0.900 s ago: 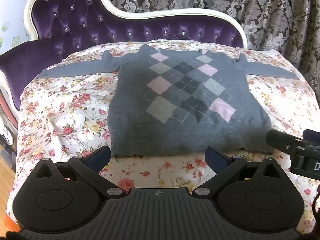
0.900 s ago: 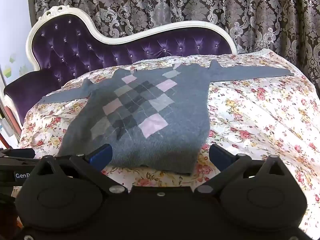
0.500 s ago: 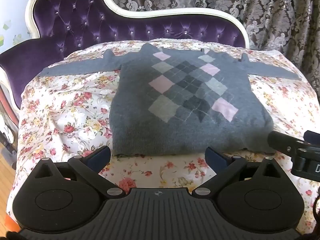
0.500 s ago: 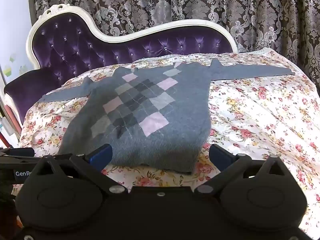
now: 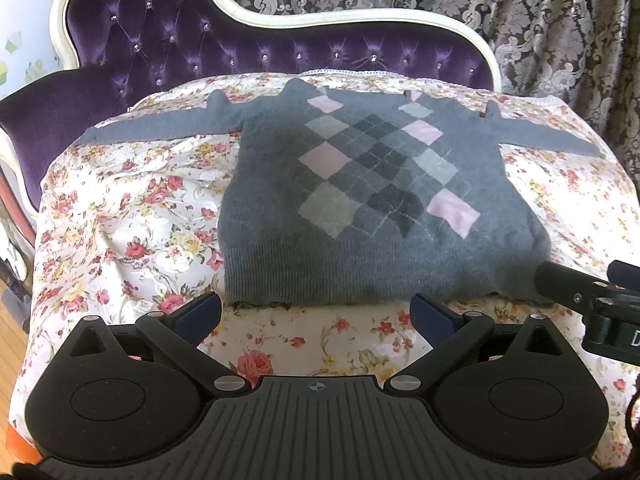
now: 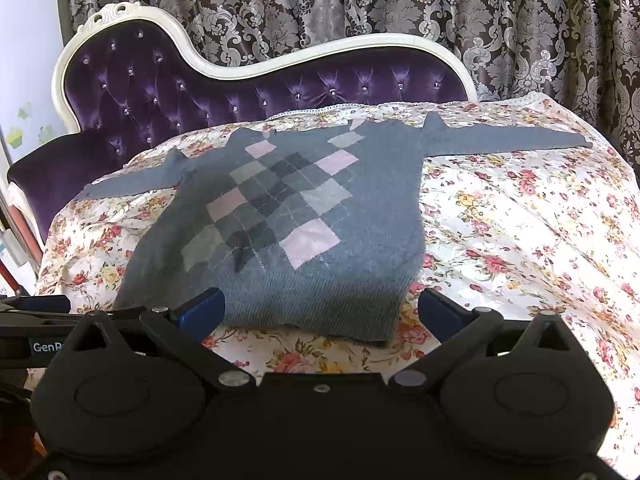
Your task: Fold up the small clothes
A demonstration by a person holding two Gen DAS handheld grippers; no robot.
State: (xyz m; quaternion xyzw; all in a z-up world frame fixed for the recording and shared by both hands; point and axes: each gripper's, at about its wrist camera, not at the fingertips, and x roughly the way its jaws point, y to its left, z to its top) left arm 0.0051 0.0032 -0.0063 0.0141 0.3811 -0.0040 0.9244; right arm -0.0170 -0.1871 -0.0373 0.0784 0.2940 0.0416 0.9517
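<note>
Left wrist view: grey argyle sweater (image 5: 360, 200) lies flat, front up, on the floral sheet (image 5: 120, 220) over a purple sofa (image 5: 160, 40), both sleeves spread wide. No fold visible yet, so the whole task is left. Left gripper (image 5: 316, 312) spread wide, empty, just short of the hem. Right gripper (image 6: 320, 312) likewise wide apart, holding nothing, near the hem's right corner. Likely next: grab hem or a sleeve.

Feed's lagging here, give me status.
Left gripper and right gripper open, short of the hem. Sweater flat on floral sheet, sleeves spread, unfolded. Nothing in the way.
</note>
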